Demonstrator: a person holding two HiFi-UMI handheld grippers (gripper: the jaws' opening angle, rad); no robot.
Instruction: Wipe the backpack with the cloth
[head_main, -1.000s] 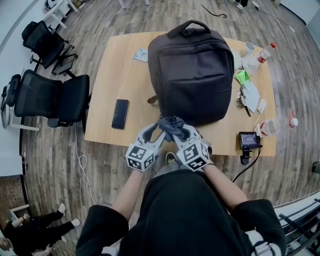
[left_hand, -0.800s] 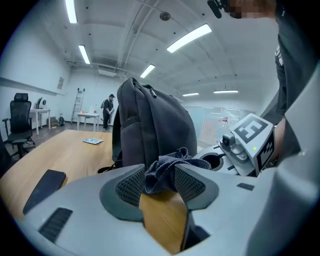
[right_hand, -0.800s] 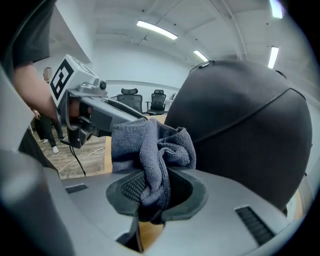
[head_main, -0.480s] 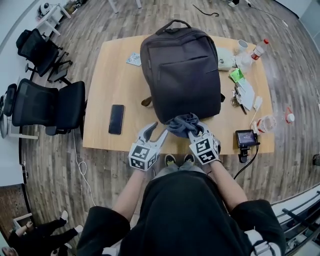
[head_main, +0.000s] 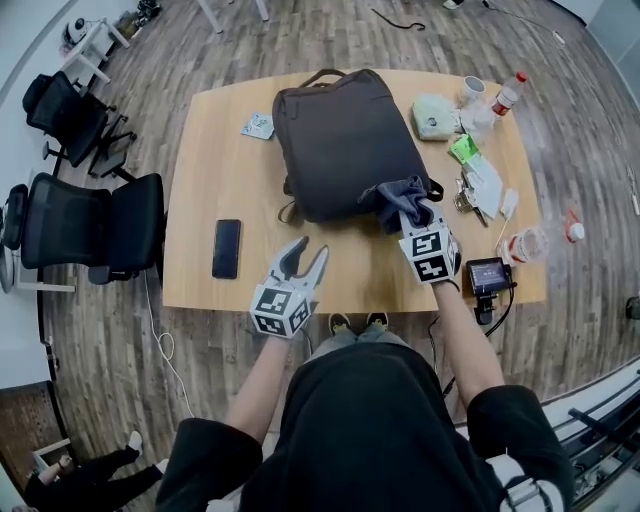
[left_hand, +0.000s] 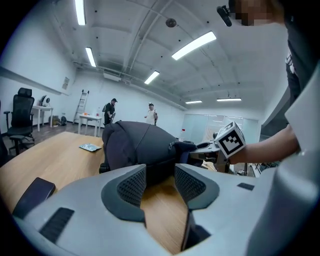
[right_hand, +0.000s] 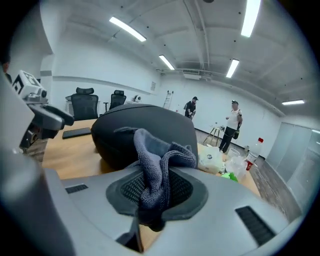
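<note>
- Dark grey backpack (head_main: 345, 145), just one, lies flat on the wooden table (head_main: 210, 170), toward its 12 o'clock edge.
- One grey cloth (head_main: 398, 193) touches the backpack's 4 o'clock corner, clamped in the right gripper (head_main: 412, 212).
- Left gripper (head_main: 300, 258), at the backpack's 7 o'clock, has its jaws apart and empty.
- One phone (head_main: 226, 248) lies at 8 o'clock; a bottle (head_main: 507, 93) at 2, a second bottle (head_main: 535, 243) at 4.

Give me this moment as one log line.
right gripper: shut on cloth, at near-right corner of backpack | left gripper: open, empty, above table
</note>
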